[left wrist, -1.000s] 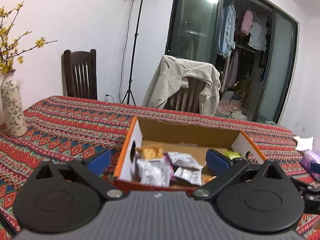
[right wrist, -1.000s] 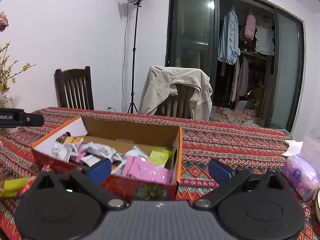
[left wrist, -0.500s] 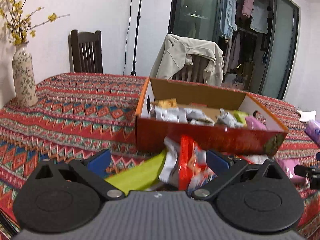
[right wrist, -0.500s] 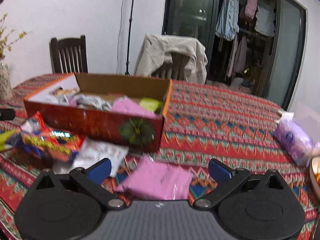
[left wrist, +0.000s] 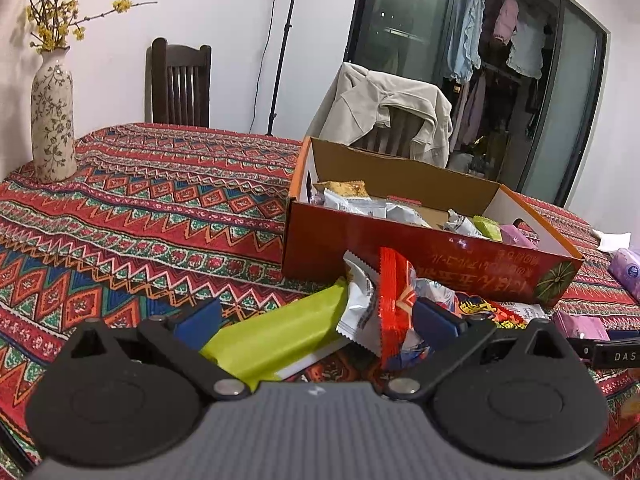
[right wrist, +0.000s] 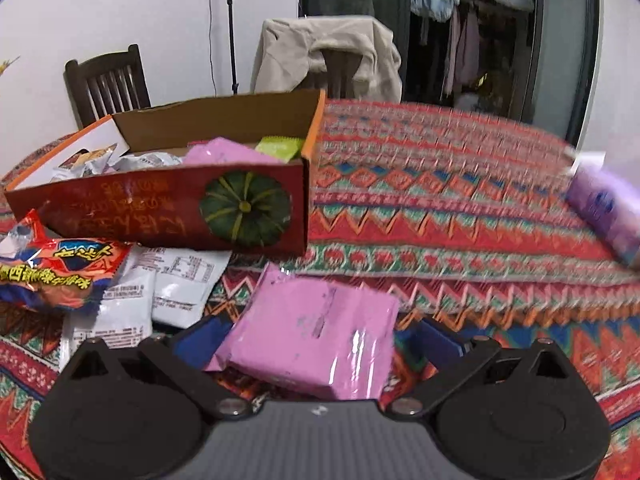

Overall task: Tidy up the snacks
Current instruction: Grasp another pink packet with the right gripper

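In front of the red cardboard box [left wrist: 420, 252], both grippers are gaping: left gripper [left wrist: 320, 320] straddling a long lime-green packet [left wrist: 276, 332], right gripper [right wrist: 316, 340] straddling a flat pink packet [right wrist: 316, 336].

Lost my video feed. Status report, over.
Both grippers open: left gripper straddles green packet, right gripper straddles pink packet. Box part-filled. Loose packets crowd its front.

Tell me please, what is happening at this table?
A person with a gripper in each hand is sorting snacks into a cardboard box. The left gripper has open jaws around a green packet and a red packet in front of the box. The right gripper has open jaws around a pink packet. Neither is gripped yet.
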{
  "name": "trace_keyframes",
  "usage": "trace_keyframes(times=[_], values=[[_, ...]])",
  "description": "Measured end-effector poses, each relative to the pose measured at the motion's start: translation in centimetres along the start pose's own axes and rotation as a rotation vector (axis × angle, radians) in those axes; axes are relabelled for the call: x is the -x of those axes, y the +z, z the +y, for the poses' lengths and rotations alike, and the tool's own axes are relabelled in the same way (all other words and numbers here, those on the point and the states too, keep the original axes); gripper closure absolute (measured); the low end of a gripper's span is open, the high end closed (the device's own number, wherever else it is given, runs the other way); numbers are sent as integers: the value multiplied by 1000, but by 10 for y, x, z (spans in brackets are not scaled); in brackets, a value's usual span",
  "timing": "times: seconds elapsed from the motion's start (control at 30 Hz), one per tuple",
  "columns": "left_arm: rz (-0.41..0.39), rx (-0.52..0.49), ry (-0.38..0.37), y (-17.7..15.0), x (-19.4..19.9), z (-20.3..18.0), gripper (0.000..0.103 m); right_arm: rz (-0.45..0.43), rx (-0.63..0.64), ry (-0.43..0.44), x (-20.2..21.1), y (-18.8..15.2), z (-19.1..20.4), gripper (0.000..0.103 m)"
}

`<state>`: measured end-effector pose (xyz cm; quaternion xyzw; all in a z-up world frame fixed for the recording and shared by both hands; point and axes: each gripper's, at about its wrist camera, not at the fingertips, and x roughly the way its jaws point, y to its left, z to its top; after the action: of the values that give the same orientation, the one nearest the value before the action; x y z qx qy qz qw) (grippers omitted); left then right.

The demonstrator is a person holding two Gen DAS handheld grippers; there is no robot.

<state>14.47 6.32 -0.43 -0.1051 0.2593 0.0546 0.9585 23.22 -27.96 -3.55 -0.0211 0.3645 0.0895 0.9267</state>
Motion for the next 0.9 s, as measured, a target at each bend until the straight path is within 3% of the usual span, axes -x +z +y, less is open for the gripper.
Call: trace_keyframes(times=[0.4, 0.47, 0.53, 0.7, 0.9], values=[[17, -7, 28, 3, 3, 0, 0, -24, 11, 3, 0, -5, 0, 0], [18, -29, 49, 4, 5, 2, 0, -32, 12, 11, 2, -6, 0, 6], [19, -55, 80, 6, 7, 7, 0, -50, 20, 18, 8, -8, 1, 19], [63, -97, 141, 11, 5, 23, 0, -94, 35, 6, 19, -11, 5, 30], [160, -193, 125, 5, -6, 26, 0, -177, 3, -2, 34, -11, 0, 31]])
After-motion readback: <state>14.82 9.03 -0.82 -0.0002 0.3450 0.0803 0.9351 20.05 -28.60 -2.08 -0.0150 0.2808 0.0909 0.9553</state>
